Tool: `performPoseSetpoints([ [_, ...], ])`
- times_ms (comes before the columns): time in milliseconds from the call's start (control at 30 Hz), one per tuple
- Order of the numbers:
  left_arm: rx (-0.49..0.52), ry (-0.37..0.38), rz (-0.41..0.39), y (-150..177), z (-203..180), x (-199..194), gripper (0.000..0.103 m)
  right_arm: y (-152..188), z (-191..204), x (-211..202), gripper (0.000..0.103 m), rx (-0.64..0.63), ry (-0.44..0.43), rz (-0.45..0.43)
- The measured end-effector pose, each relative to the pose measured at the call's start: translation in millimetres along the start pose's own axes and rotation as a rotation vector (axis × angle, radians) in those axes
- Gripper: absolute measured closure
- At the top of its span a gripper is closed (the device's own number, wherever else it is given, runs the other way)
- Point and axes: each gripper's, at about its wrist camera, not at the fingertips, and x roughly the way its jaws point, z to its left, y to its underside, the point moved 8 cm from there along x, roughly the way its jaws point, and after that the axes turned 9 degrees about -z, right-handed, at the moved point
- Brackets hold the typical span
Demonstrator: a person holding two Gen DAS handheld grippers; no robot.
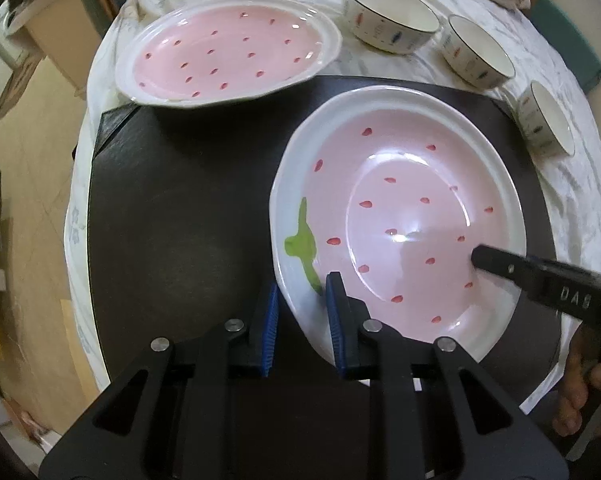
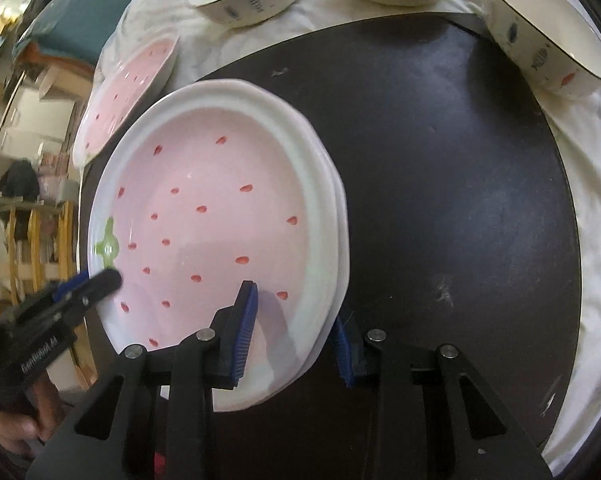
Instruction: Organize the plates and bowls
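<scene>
Both grippers are on the near plate [image 1: 400, 216] right now. The left gripper [image 1: 302, 320] straddles its near-left rim, one blue pad inside the plate beside the green stem mark, the other outside below the rim; a gap shows on each side of the rim, so whether it is clamped I cannot tell. The right gripper [image 2: 296, 336] does the same on the plate's right rim, one pad over the pink well, the other tucked outside under the edge, and its jaws are spread wide around the rim rather than pinched tight.

That plate sits over the dark mat [image 1: 172, 208] on the counter [image 1: 572, 208], towards the mat's right side in the left wrist view. In the right wrist view its right edge shows doubled white rims, maybe a second plate underneath; hard to say.

A second strawberry plate [image 1: 228, 52] lies at the mat's far-left corner, half on the white cloth [image 1: 380, 64]. Three fish-pattern bowls line the far-right edge: the far bowl [image 1: 390, 16], the middle bowl [image 1: 476, 52] just beside it, and the near bowl [image 1: 546, 124] apart, at the mat's right corner.
</scene>
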Motion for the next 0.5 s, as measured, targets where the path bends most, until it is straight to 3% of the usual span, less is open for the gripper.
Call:
performPoseSetpoints([
  [500,0.031,-0.030,-0.005,0.3,-4.8,-1.4,0.080,2.3,0.6,-2.2,0.063,0.017,0.039,-0.007],
])
